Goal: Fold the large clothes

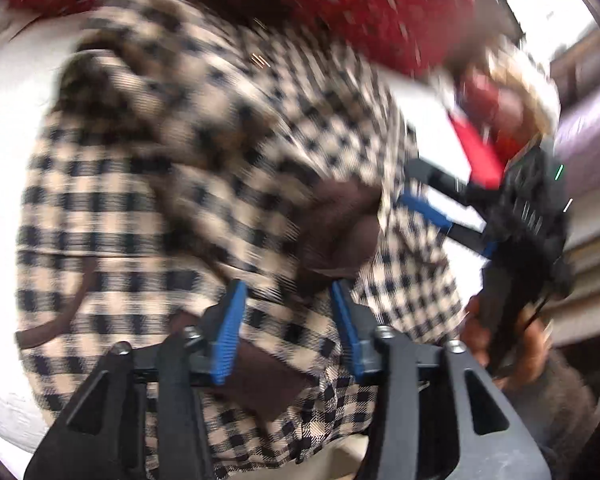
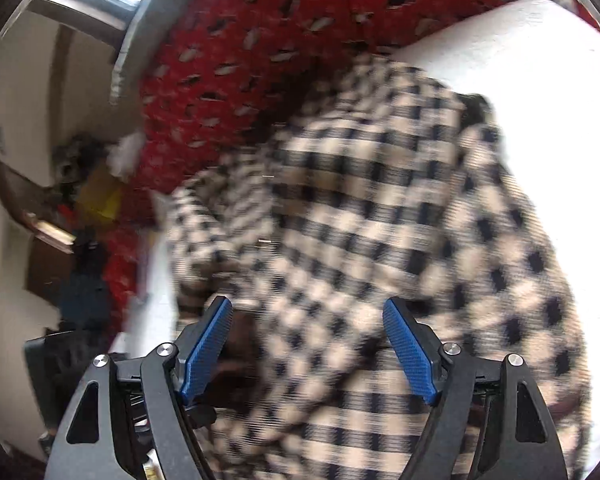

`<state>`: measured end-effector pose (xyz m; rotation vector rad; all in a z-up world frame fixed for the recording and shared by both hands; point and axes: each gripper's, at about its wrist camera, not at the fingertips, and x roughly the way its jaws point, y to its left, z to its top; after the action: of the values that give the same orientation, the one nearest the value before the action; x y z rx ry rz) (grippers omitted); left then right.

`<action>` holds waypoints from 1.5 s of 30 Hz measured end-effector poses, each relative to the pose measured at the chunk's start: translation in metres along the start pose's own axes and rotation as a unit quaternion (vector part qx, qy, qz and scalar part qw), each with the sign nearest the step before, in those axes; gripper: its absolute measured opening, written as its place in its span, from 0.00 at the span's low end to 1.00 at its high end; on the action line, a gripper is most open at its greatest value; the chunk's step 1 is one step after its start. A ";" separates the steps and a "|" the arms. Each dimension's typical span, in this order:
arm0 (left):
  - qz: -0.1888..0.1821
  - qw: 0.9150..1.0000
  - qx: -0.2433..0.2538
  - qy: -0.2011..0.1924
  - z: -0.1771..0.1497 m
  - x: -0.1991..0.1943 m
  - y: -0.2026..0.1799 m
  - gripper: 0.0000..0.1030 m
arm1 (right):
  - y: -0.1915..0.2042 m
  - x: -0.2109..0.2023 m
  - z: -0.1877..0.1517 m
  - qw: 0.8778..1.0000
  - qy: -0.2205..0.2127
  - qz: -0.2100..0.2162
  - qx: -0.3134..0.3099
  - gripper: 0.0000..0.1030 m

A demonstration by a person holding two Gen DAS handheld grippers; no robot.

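On a white surface (image 1: 4,128), a crumpled beige-and-black checked garment (image 1: 172,168) lies beside a red patterned cloth (image 2: 260,60). The left gripper (image 1: 288,312) hovers over it, jaws partly apart, gripping nothing. The right gripper (image 2: 308,344) is spread wide above the same fabric, holding nothing.

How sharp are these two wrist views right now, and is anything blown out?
Left wrist: checked garment smeared by motion, white surface overexposed, left gripper fairly crisp. Right wrist: the cloth is blurred too, right gripper sharp, white at right washed out; both bend at the fisheye rim.
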<state>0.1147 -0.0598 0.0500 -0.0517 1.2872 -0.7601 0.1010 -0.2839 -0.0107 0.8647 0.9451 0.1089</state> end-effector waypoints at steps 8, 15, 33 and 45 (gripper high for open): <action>0.019 0.982 -0.182 -0.051 0.039 -0.019 0.117 0.45 | 0.044 0.070 -0.006 0.993 0.094 -0.022 -0.069 0.36; -0.022 0.958 -0.275 -0.074 0.057 -0.007 0.160 0.45 | 0.070 0.009 -0.010 0.989 0.089 0.054 -0.109 0.05; 0.005 0.958 -0.277 -0.075 0.098 0.021 0.140 0.45 | 0.045 -0.033 0.020 0.987 0.065 -0.066 -0.133 0.37; 0.040 0.971 -0.222 -0.073 0.101 0.027 0.127 0.45 | 0.136 0.178 0.121 0.987 0.140 0.043 -0.070 0.65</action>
<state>0.2664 -0.0148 0.0033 -0.4079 1.2887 -0.3791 0.3362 -0.1873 -0.0003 0.7718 1.1471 0.3740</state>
